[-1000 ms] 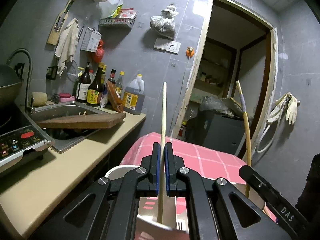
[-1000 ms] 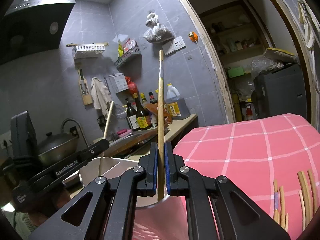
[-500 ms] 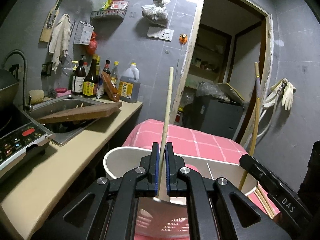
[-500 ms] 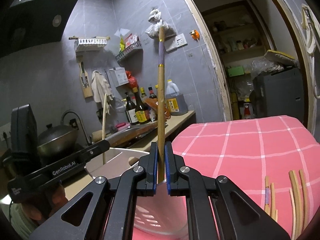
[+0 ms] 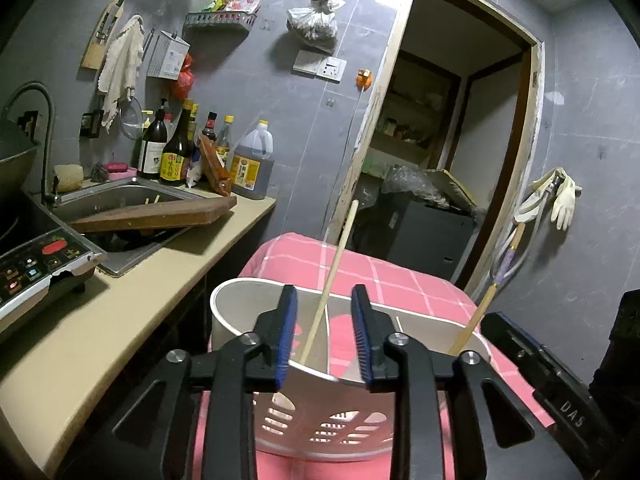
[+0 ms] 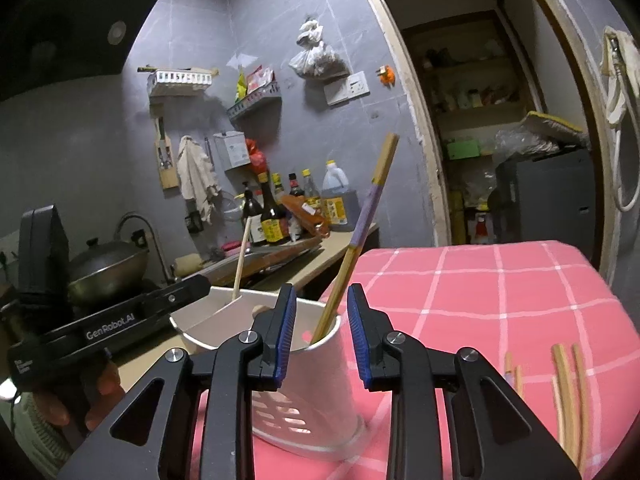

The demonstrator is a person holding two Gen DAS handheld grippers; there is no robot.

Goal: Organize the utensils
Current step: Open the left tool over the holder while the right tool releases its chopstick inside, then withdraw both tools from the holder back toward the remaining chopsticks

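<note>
A white slotted utensil holder (image 5: 240, 300) (image 6: 340, 364) with a divider stands on the pink checked tablecloth (image 6: 500, 292). My left gripper (image 5: 325, 336) is open just above its rim; a pale wooden chopstick (image 5: 332, 272) leans free in the holder between the jaws. My right gripper (image 6: 321, 336) is open over the other end; a chopstick with a purple band (image 6: 366, 224) leans free in that compartment. It also shows in the left wrist view (image 5: 496, 284). The pale chopstick shows in the right wrist view (image 6: 242, 260). Several chopsticks (image 6: 564, 384) lie on the cloth at the right.
A beige counter (image 5: 132, 304) at the left carries a sink, a wooden board (image 5: 152, 214), bottles (image 5: 180, 152) and an induction cooker (image 5: 36, 260). A wok (image 6: 104, 268) sits by the tap. A doorway (image 5: 452, 152) opens behind the table.
Both grippers have dropped toward the holder and opened. Each chopstick, gripped upright before, now leans loose inside the holder.
</note>
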